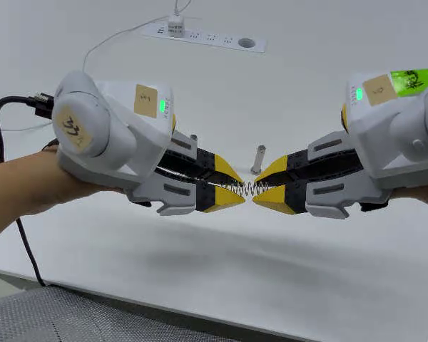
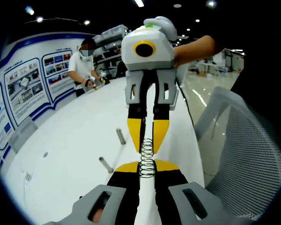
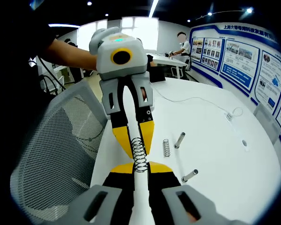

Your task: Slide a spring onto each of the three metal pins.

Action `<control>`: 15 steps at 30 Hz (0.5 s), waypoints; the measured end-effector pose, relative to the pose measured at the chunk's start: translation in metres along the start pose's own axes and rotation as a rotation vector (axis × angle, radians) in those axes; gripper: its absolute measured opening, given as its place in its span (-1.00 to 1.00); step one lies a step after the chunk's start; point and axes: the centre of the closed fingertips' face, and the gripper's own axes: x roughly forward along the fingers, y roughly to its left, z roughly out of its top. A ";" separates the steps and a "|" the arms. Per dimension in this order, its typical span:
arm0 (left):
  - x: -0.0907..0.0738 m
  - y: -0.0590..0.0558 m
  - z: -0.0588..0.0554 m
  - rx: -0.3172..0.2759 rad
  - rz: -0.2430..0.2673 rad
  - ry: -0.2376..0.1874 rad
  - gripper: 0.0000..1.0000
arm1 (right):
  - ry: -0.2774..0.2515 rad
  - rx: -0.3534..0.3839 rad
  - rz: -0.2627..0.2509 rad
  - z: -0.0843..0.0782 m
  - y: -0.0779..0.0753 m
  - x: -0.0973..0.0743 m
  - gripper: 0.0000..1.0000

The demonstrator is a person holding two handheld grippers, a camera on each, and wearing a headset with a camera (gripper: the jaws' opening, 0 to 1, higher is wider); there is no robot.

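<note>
- spring (image 1: 248, 188): centre of the head view, up off the table (image 1: 200, 285), roughly level, strung between the two gripper tips
- left gripper (image 1: 234, 187): jaws pressed together on the spring's left end
- right gripper (image 1: 264, 187): same, pinching the right end
- pin (image 1: 258, 158): upright, just above the spring in the head view, bare
- right gripper view: second spring (image 3: 166, 147) right of centre, just beside a pin; can't tell if it sits on a pin of its own
- lower pin (image 3: 189, 176): lower right of that view, bare
- handling, my read: light, thin wire, soft along its length. It'll bow, or pop out sideways, if squeezed hard or pushed end-on. Coils look slick.
- where to hold: one gripper across the coils near one end, light pinch, so the bore and far end are free for the pin. Held at both ends, the bore is blocked.
</note>
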 end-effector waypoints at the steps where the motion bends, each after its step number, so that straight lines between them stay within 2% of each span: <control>1: 0.000 0.001 0.001 -0.006 0.003 -0.004 -0.80 | -0.003 0.001 -0.002 0.001 -0.001 -0.001 -0.80; 5: -0.001 0.005 0.004 -0.015 0.013 -0.022 -0.80 | -0.068 0.034 0.008 0.011 -0.006 -0.007 -0.80; 9: -0.002 0.005 0.007 -0.017 0.011 -0.035 -0.80 | -0.106 0.042 0.025 0.019 -0.003 -0.011 -0.80; 15: 0.000 0.001 0.007 -0.009 0.005 -0.028 -0.80 | -0.140 0.056 0.047 0.027 0.001 -0.013 -0.80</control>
